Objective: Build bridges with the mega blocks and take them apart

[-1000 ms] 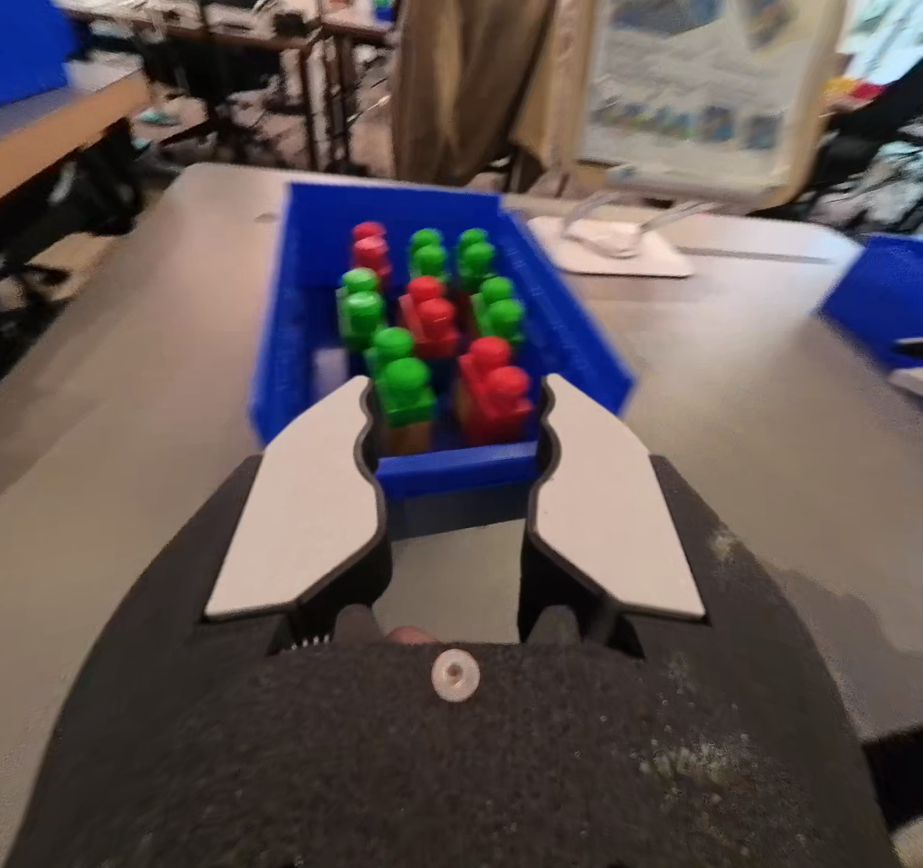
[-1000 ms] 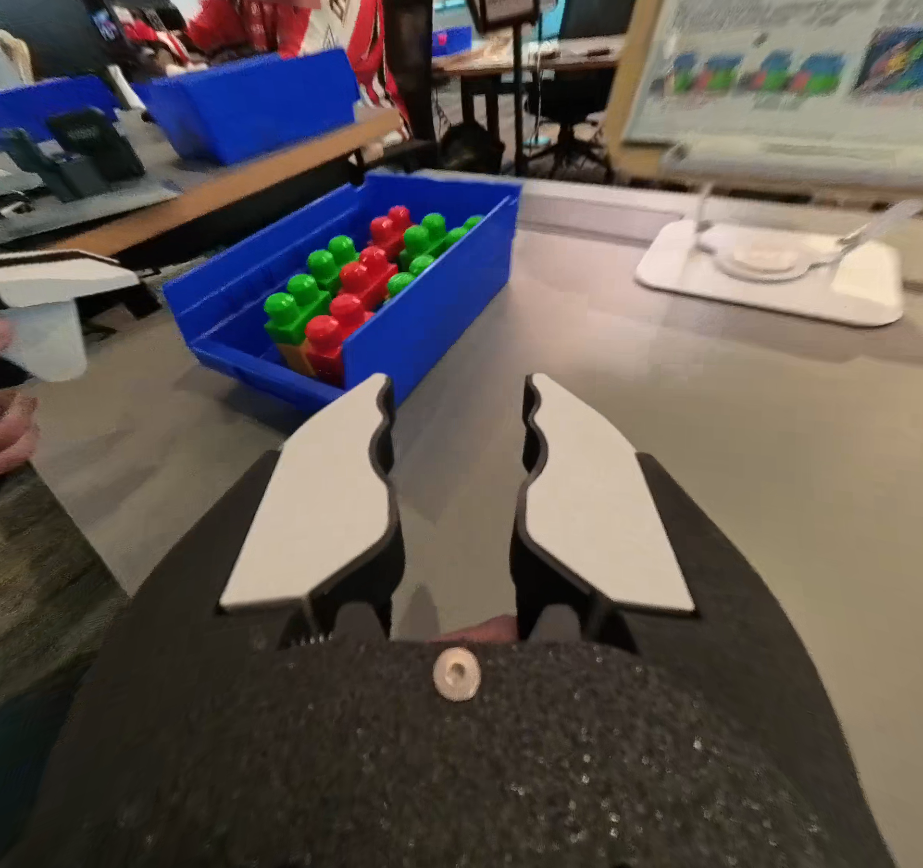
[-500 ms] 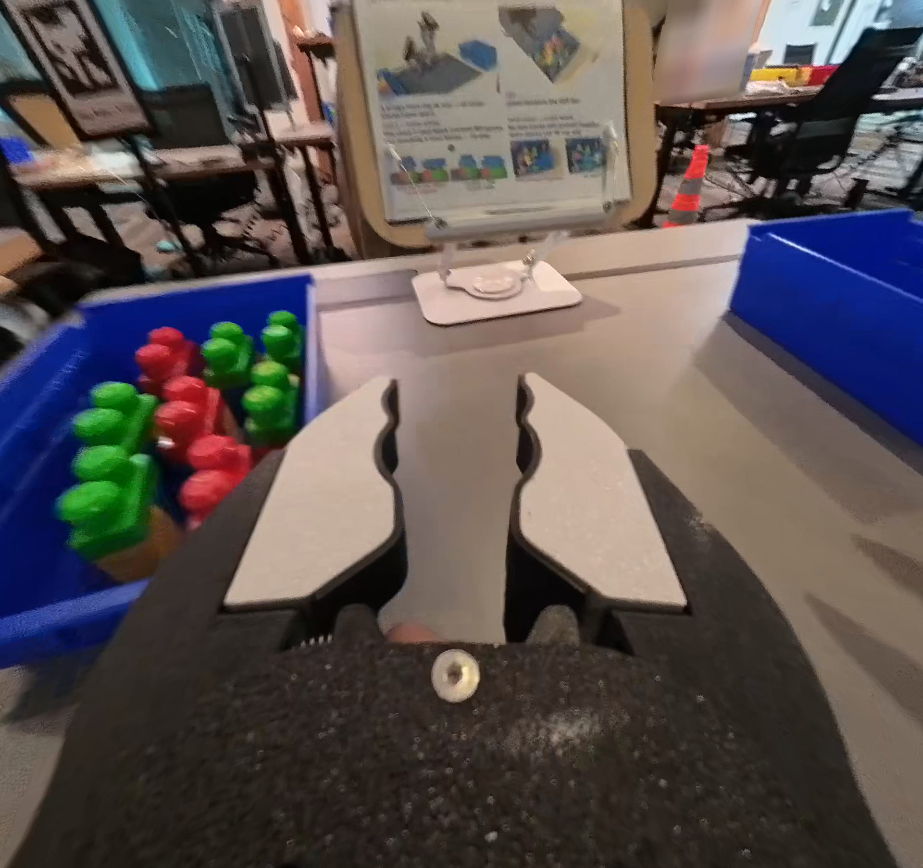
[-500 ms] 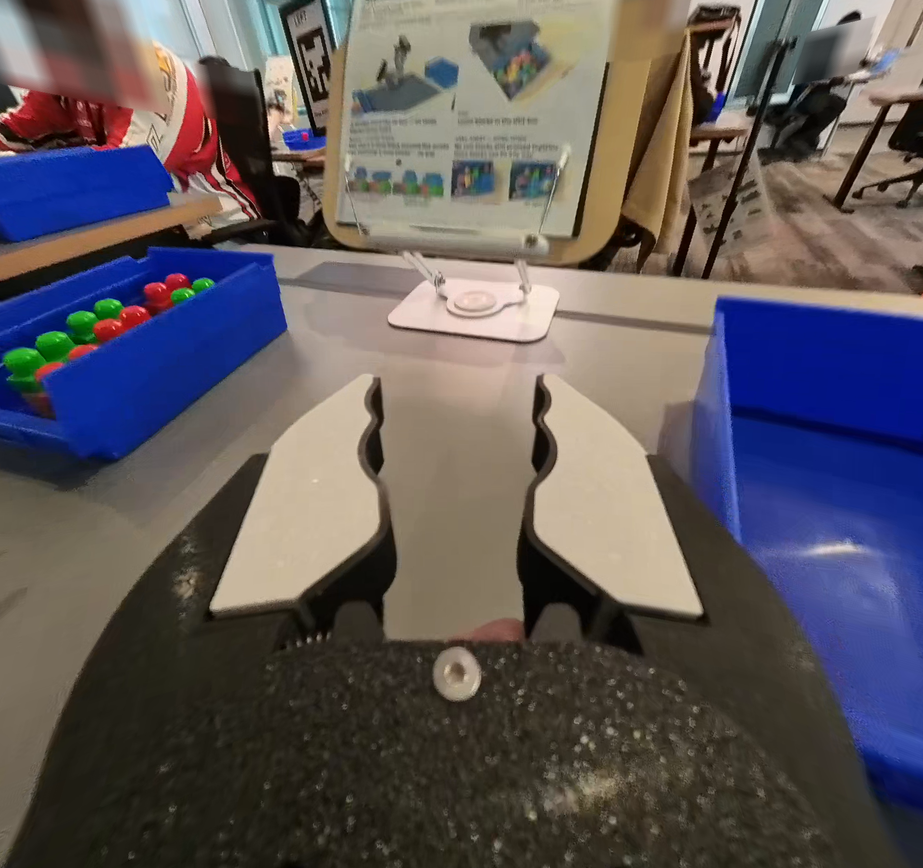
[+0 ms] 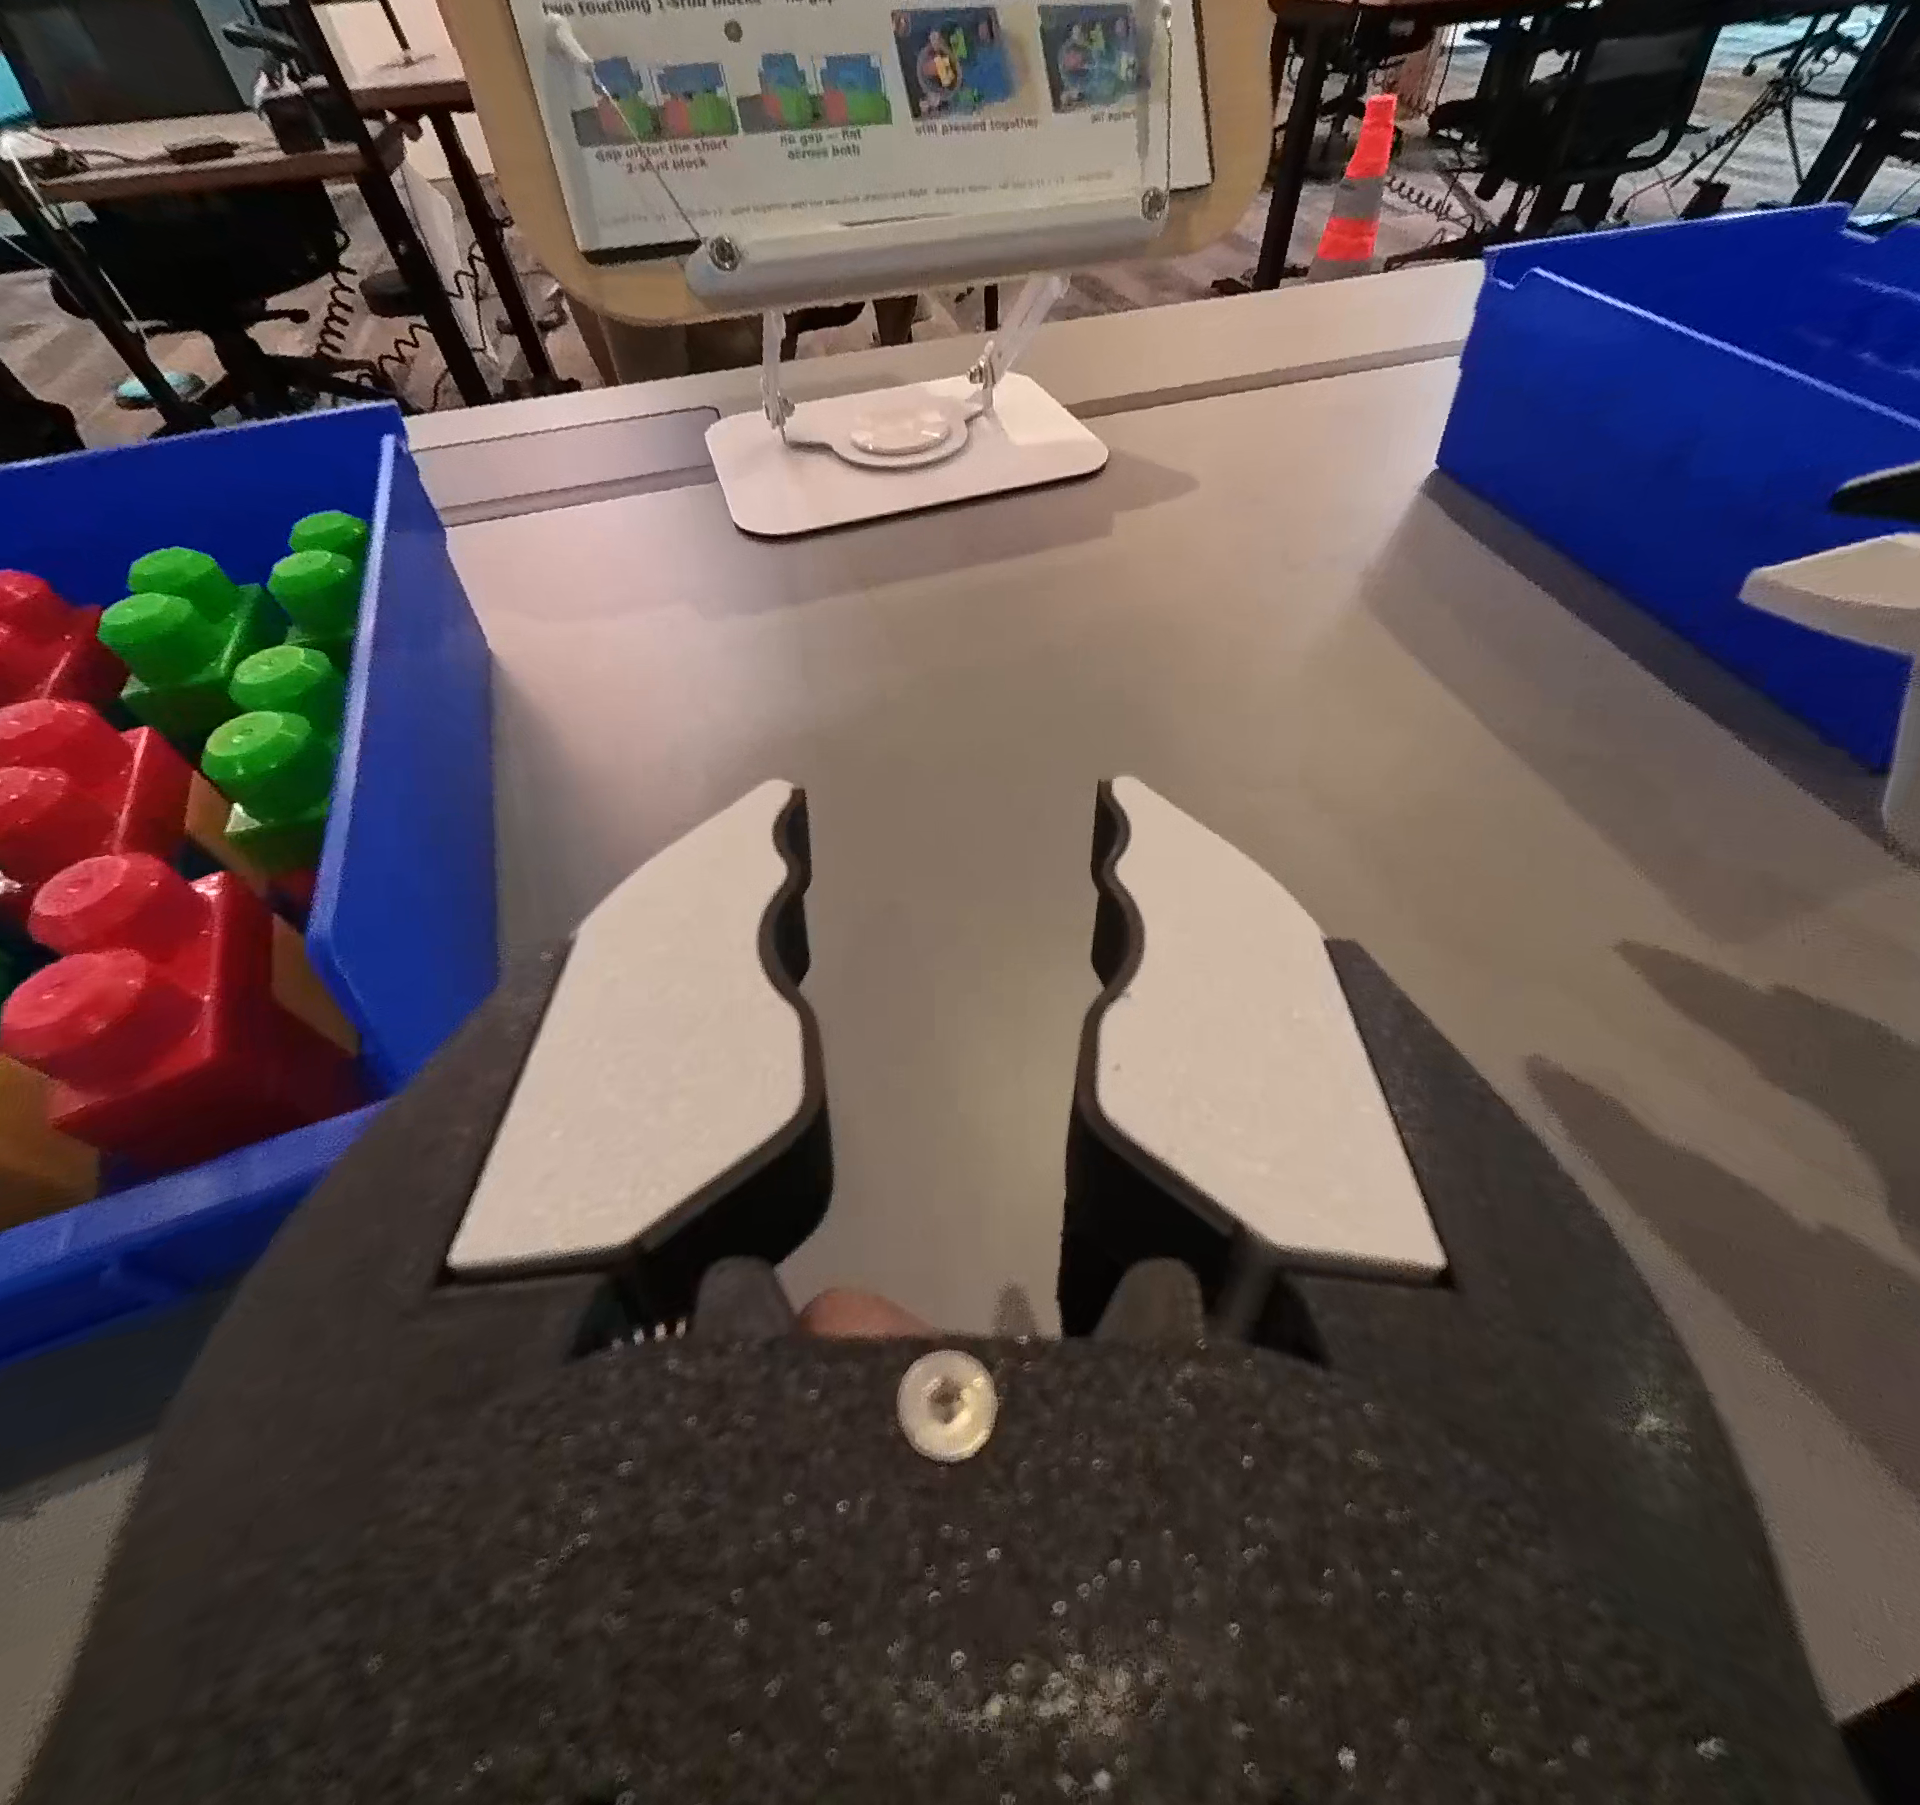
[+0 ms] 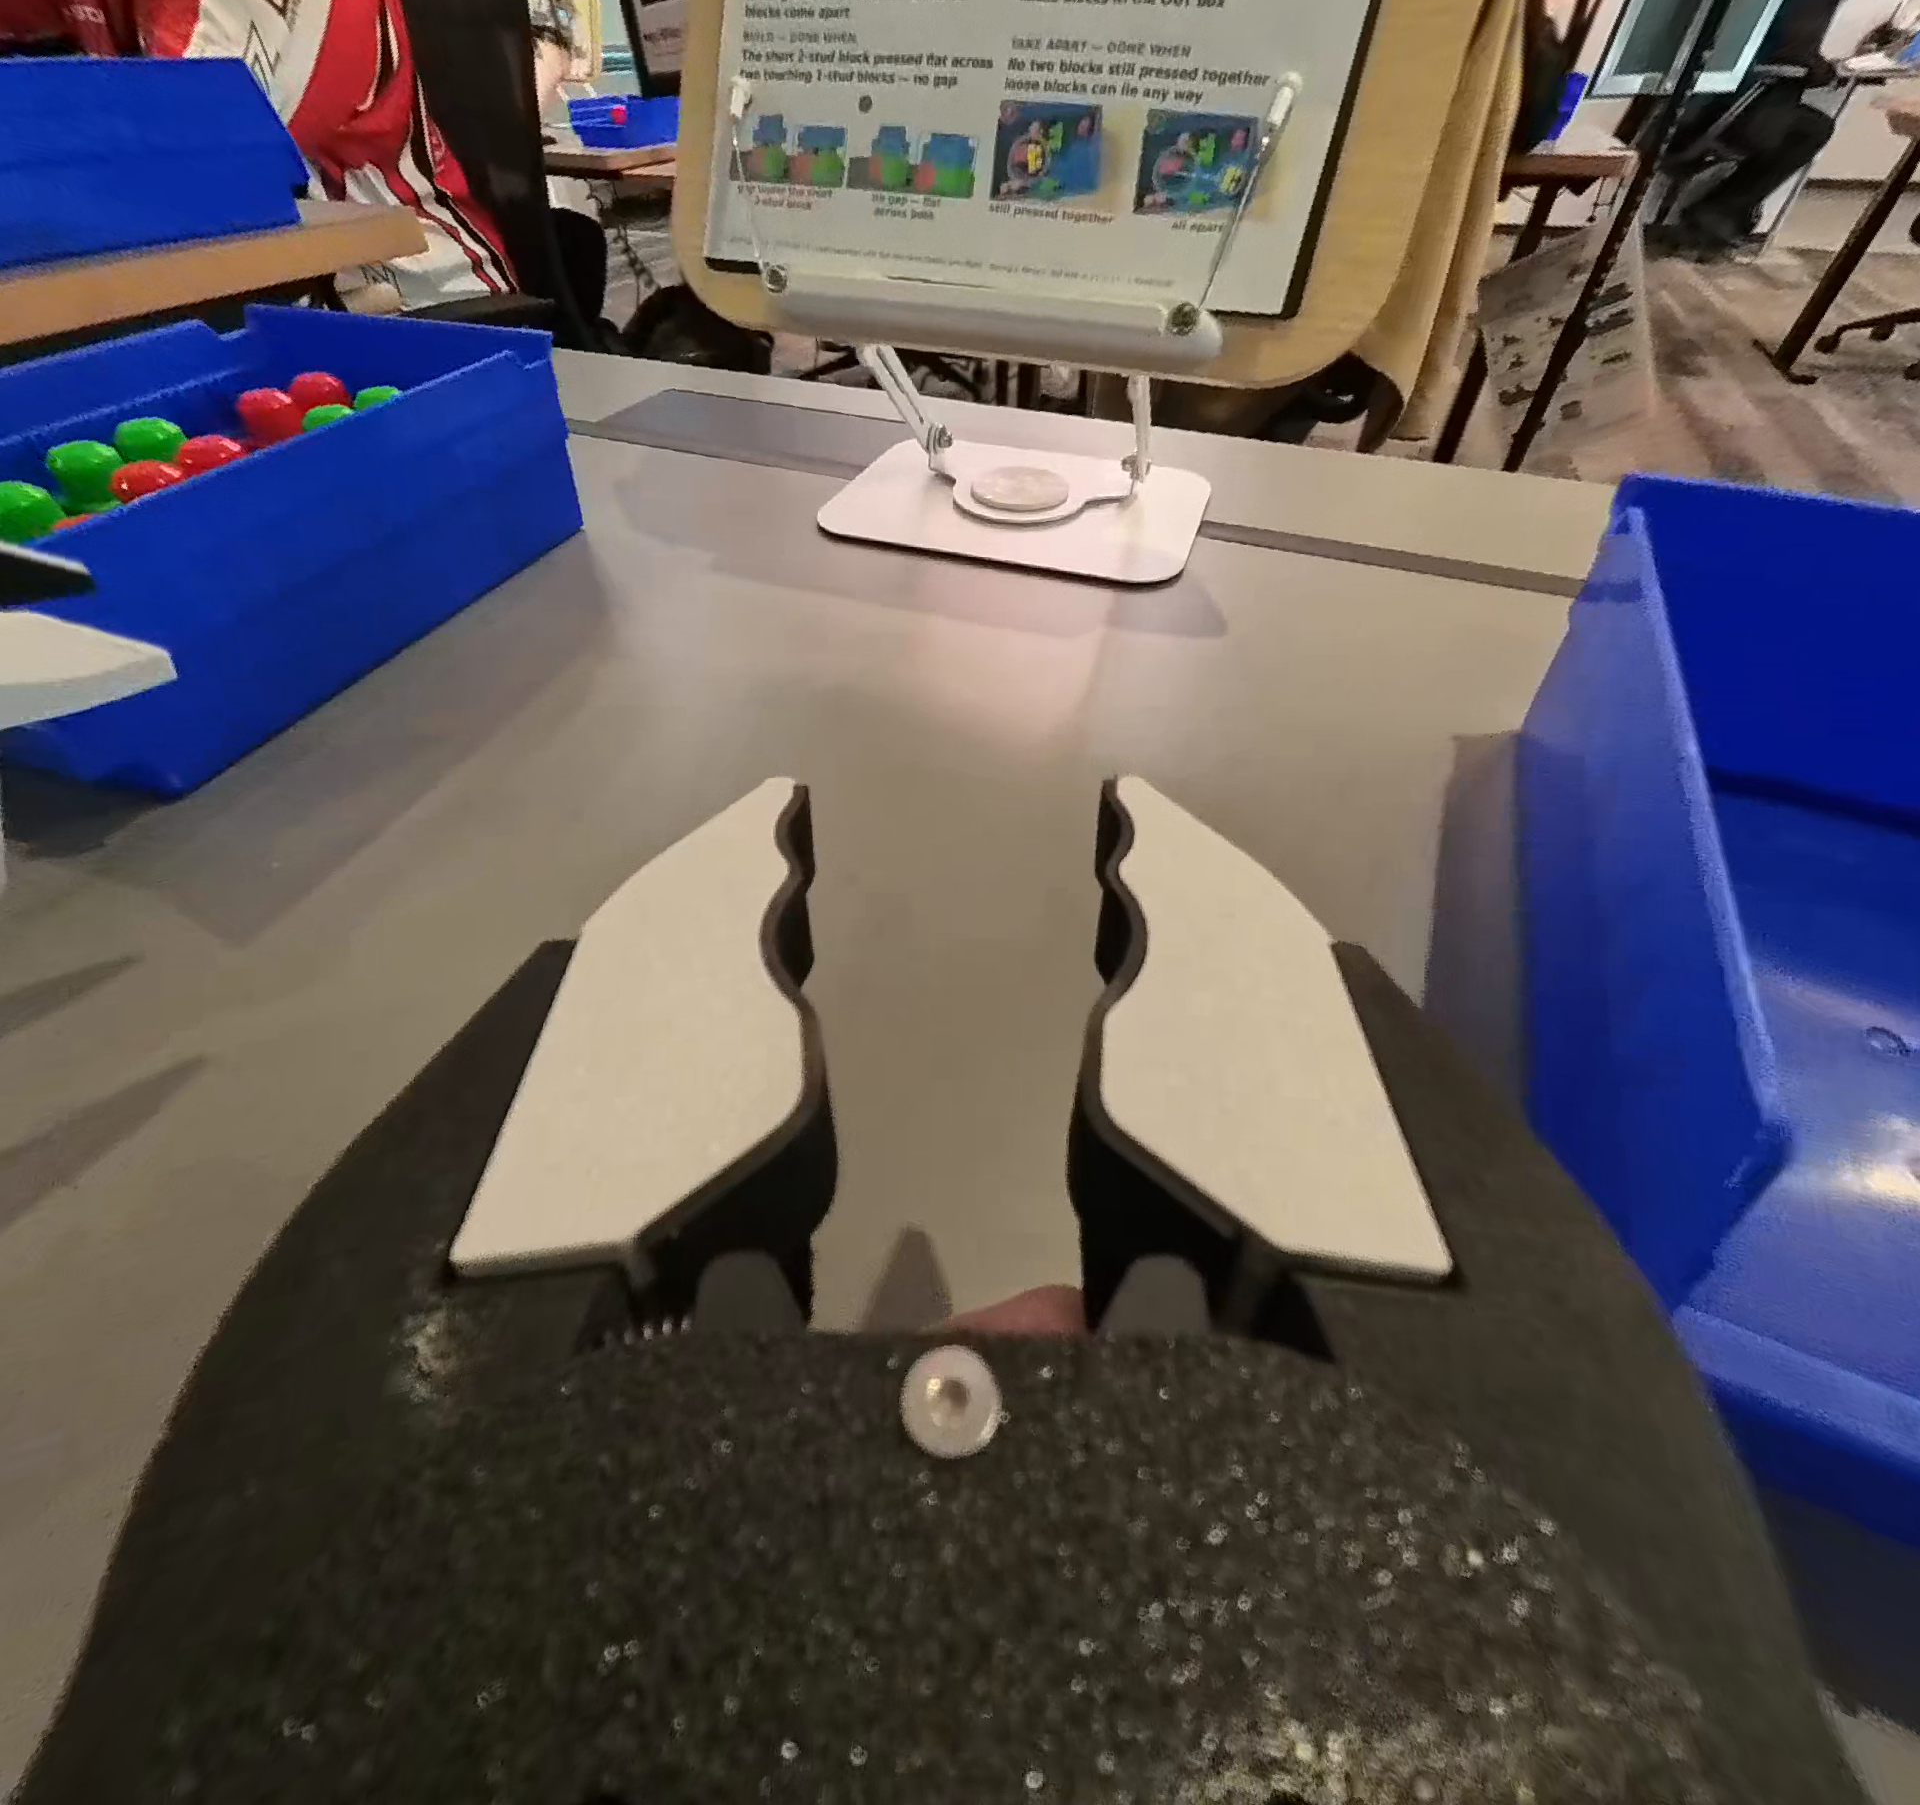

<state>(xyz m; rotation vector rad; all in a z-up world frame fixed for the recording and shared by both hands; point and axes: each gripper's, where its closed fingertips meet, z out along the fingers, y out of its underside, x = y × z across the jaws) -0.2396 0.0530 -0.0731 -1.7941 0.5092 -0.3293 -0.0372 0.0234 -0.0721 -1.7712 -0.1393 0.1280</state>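
1. The task is judged to be at its very start: no block has been taken out, and the bare grey table (image 5: 1039,716) between the two bins carries nothing built.
2. The mega blocks (image 5: 156,820), red and green with some orange beneath, are packed studs-up in the blue bin (image 5: 405,820) at the table's left edge; the same bin (image 6: 312,571) is seen farther off in the right wrist view.
3. A second blue bin (image 6: 1662,976) stands at the table's right edge; as far as its interior can be seen, no block lies in it, though part of it is cut off.
4. An instruction board on a white stand (image 5: 904,456) is set at the table's far edge, between the bins.
5. The left gripper (image 5: 948,799) is held with its jaws spread; nothing is pinched or touched, and only bare table shows in the gap. It sits just beside the left bin's right wall.
6. The right gripper (image 6: 951,794) is likewise spread and empty, above the table just beside the right bin.
7. The next move probably calls for the left gripper to be turned toward the left bin, lowered over one block and closed across its sides.
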